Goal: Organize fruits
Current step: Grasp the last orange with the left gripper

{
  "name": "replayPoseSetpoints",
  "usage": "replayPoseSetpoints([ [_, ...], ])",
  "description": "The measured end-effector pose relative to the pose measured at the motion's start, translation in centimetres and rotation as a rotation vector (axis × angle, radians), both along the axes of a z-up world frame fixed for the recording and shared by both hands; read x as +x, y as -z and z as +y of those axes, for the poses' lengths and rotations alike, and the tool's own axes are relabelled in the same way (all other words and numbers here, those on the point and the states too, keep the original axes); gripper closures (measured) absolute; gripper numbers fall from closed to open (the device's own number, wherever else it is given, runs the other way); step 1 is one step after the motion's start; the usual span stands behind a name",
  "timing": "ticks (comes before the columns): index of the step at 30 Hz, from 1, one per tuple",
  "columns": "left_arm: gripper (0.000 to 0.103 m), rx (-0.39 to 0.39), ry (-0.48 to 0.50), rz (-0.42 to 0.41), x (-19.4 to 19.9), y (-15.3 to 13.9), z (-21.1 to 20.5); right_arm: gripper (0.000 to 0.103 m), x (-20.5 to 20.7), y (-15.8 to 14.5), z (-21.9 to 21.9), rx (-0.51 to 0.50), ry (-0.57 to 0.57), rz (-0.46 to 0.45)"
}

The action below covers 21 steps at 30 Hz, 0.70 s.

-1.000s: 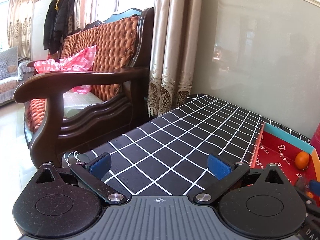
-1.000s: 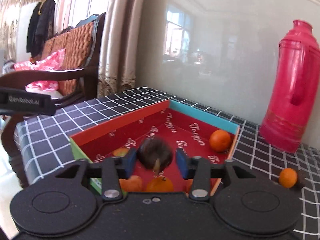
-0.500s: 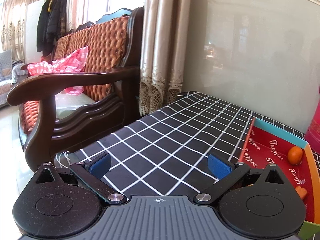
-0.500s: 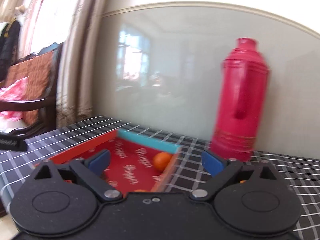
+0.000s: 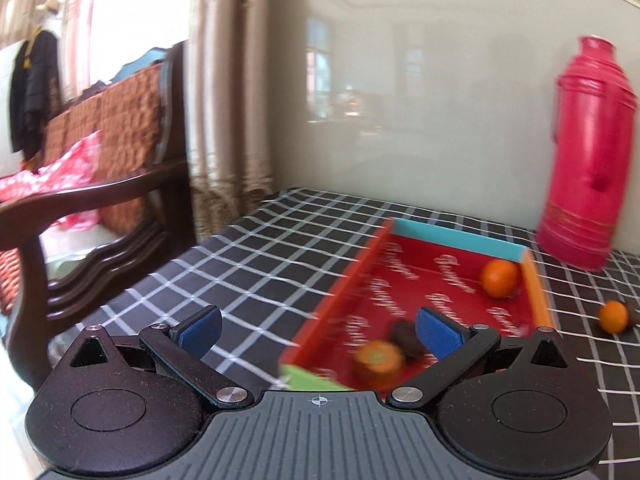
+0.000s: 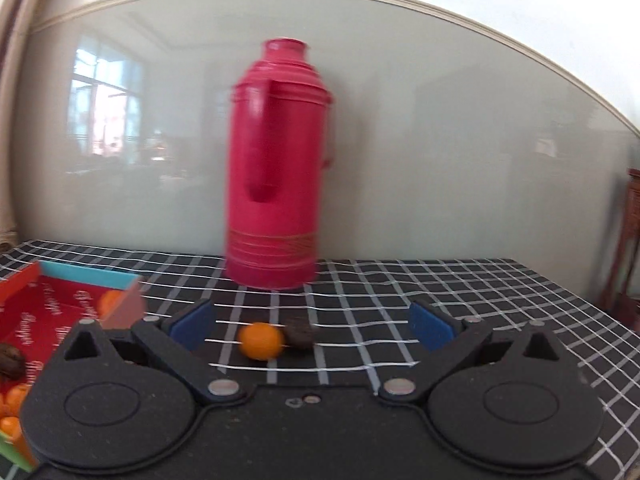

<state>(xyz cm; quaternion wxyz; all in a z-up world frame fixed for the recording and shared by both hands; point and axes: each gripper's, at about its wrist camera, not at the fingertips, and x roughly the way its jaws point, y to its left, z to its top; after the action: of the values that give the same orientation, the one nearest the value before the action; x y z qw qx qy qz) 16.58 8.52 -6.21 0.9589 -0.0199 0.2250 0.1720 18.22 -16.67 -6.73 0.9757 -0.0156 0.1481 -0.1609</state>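
Here the right claw point(image 6: 310, 326), spread wide and empty, faces a small orange point(image 6: 260, 341) touching a dark fruit point(image 6: 300, 333) just ahead on the tabletop point(image 6: 400, 292), so it should straddle only the orange before squeezing, while the left claw point(image 5: 318, 326), equally wide and empty, waits by the red box point(image 5: 538, 292).

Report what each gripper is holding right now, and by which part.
Nothing is held. The left gripper and the right gripper are both open with nothing between their pads.
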Motion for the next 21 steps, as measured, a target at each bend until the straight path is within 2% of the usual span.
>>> replayPoseSetpoints([
  [4,0.001,0.017,0.082,0.004,0.9,-0.2,-3.3,0.006,-0.8,0.4,-2.5,-0.017,0.107,-0.010],
  [9,0.001,0.072,0.198,-0.016,1.8,-0.7,-8.1,0.006,-1.5,1.0,-5.5,0.012,0.196,0.001],
  [21,0.001,0.124,0.417,0.042,5.6,0.8,-17.7,0.006,-3.0,1.6,-9.8,0.002,0.319,0.005],
])
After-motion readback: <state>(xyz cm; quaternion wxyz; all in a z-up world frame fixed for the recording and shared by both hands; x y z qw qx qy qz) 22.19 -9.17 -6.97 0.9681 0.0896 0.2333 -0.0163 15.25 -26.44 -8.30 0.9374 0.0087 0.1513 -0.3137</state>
